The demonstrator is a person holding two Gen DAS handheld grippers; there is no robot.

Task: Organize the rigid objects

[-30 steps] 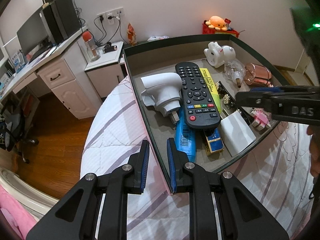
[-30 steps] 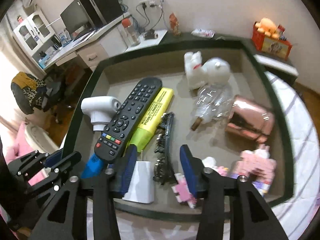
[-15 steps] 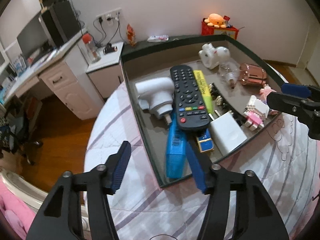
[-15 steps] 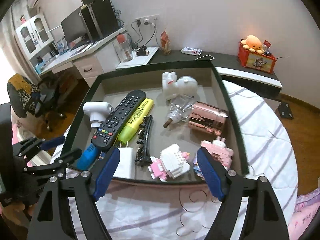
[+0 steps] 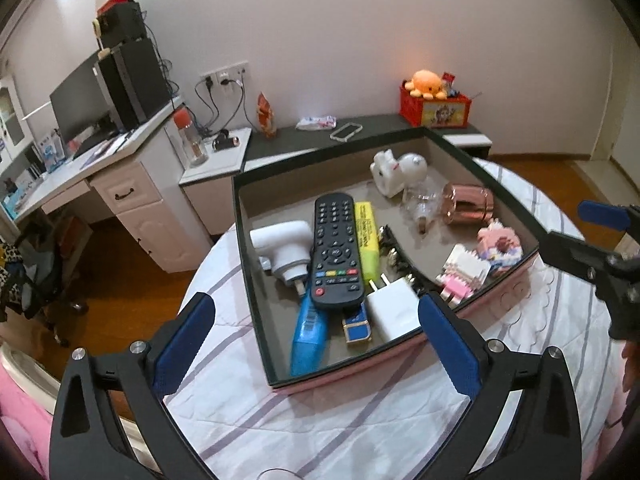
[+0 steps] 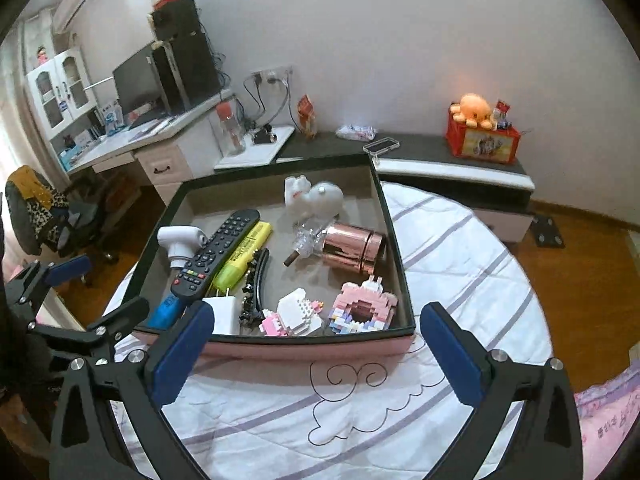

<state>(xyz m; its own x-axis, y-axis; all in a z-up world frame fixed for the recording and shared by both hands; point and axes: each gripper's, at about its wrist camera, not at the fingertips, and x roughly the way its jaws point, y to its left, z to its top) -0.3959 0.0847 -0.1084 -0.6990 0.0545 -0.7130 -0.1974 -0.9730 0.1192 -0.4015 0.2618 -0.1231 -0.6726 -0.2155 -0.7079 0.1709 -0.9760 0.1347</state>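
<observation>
- Now the left gripper [image 5: 316, 340] is wide open and holds nothing.
- Also, the right gripper [image 6: 316, 350] is wide open by the box [image 6: 280, 346] on the bed [image 6: 460, 264].

Bare floor in box [image 6: 394, 240] (left side crowded).

Blue tube [image 5: 308, 330] half under remote [image 5: 335, 252]; charger [image 6: 222, 316] behind gripper finger (right view).

White desk [image 5: 100, 172] against pale wall [image 5: 340, 40], wooden floor [image 6: 580, 248].
</observation>
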